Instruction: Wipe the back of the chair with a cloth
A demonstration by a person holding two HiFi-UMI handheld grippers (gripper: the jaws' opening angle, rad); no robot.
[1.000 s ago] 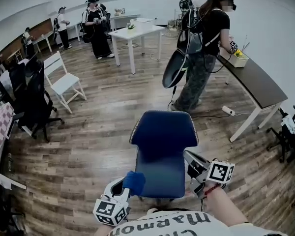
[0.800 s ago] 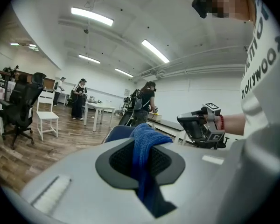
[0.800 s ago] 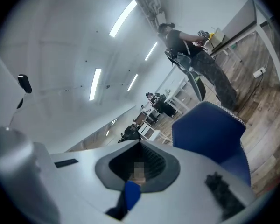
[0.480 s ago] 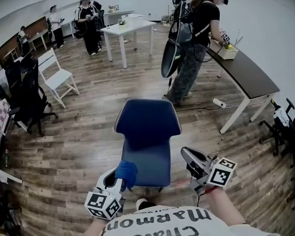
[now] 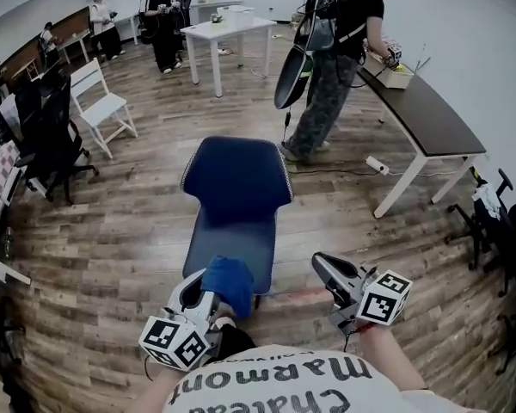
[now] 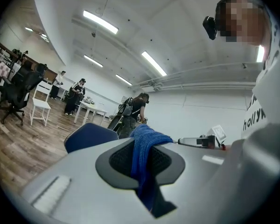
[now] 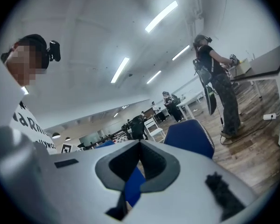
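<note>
- Head view: person stands over blue chair (image 5: 237, 177), whose seat points toward them and whose back rises on the far side. Left gripper (image 5: 208, 292) carries a bunched blue cloth (image 5: 230, 280) over the near edge of the seat, well short of the backrest. Whether the cloth touches the seat cannot be told. Right gripper (image 5: 327, 269) hangs just beside the seat's right front corner, with nothing in it. Other people work at tables (image 5: 228, 29) across the wooden floor (image 5: 129, 231).
- Left gripper view: jaws are clamped on the cloth (image 6: 144, 148), which stands up between them and folds over their tips. The chair's back (image 6: 91, 135) shows beyond and to the left, apart from the cloth.
- Right gripper view: jaws meet at their tips and grip nothing. A blue patch shows through the slot below the tips and looks to lie beyond them, not between the pads. The chair's back (image 7: 189, 136) stands ahead on the right, untouched.
- Progress, as a judgement: cloth is in hand and the chair is within reach, but no wiping of the backrest shows. The whole wipe appears left to do, starting with carrying the cloth across the seat to the back.
</note>
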